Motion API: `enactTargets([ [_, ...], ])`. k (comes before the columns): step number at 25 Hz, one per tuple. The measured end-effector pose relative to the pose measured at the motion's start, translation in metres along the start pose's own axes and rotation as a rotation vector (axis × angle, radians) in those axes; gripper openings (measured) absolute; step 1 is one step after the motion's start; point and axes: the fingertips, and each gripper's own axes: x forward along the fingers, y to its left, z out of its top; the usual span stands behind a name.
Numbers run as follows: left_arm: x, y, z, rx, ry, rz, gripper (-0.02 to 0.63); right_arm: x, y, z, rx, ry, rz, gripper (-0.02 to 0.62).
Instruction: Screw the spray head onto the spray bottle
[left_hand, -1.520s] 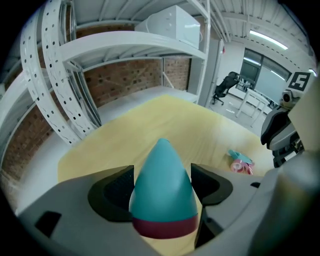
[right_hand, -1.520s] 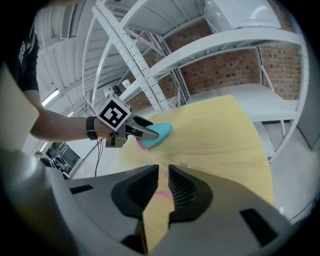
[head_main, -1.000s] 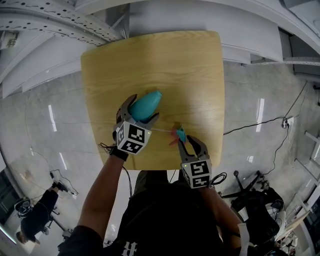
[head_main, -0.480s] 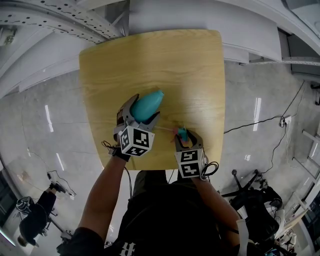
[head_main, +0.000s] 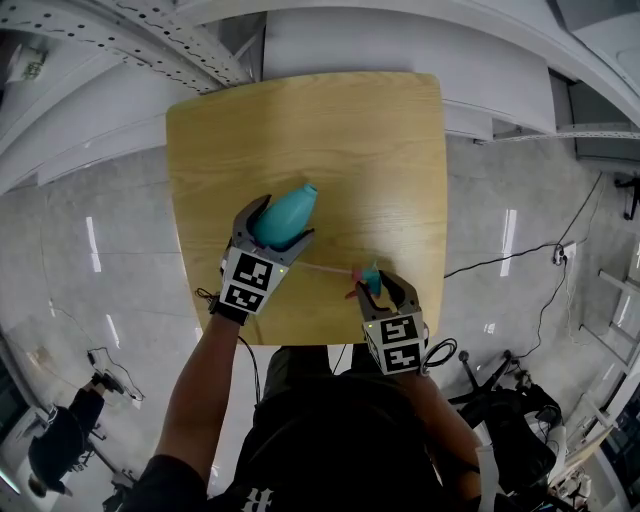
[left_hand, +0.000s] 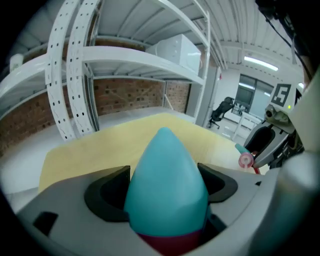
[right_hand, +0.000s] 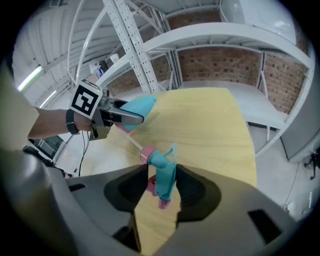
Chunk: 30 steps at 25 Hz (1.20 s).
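Note:
A teal spray bottle (head_main: 283, 217) with a dark red band is tilted above the wooden table (head_main: 340, 140), and my left gripper (head_main: 280, 224) is shut on its body. In the left gripper view the bottle (left_hand: 167, 180) fills the space between the jaws. The teal spray head (head_main: 370, 277), with a pink collar and trigger, sits between the jaws of my right gripper (head_main: 378, 289). Those jaws have just been closing, and their pads press on the spray head (right_hand: 164, 172). A thin pink tube (right_hand: 132, 141) runs from the collar toward the bottle (right_hand: 137, 107). The bottle's neck is hidden.
The table's near edge (head_main: 310, 338) runs just under both grippers, with grey floor around it. White shelving (left_hand: 150, 55) stands past the far edge. A black cable (head_main: 500, 250) lies on the floor to the right.
The right gripper swung in toward the bottle half a second ago and has drawn back to the lower right with the spray head. The left gripper rolled slightly with the bottle.

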Motion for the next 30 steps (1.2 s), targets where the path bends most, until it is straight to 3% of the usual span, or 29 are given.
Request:
enactTargets([
  [5,-0.039,-0.005,0.042,-0.167,-0.163,-0.081,0.423,-0.047,0.004,0.026,-0.046,-0.066,0.011,0.178],
  [10,-0.115,-0.017,0.111,-0.311,-0.391,-0.213,0.423,-0.132,0.010,0.073,-0.083,-0.188,-0.001,0.178],
  [15,-0.198,-0.020,0.183,-0.394,-0.683,-0.327,0.423,-0.210,0.027,0.135,-0.154,-0.414,0.007,0.179],
  [20,-0.279,-0.050,0.222,-0.262,-0.809,-0.342,0.423,-0.300,0.058,0.181,-0.253,-0.603,0.002,0.178],
  [25,-0.330,-0.083,0.251,-0.056,-0.868,-0.307,0.423,-0.384,0.072,0.249,-0.483,-0.789,-0.084,0.178],
  [30,-0.359,-0.104,0.256,0.025,-0.905,-0.307,0.423,-0.435,0.091,0.279,-0.696,-0.845,-0.197,0.179],
])
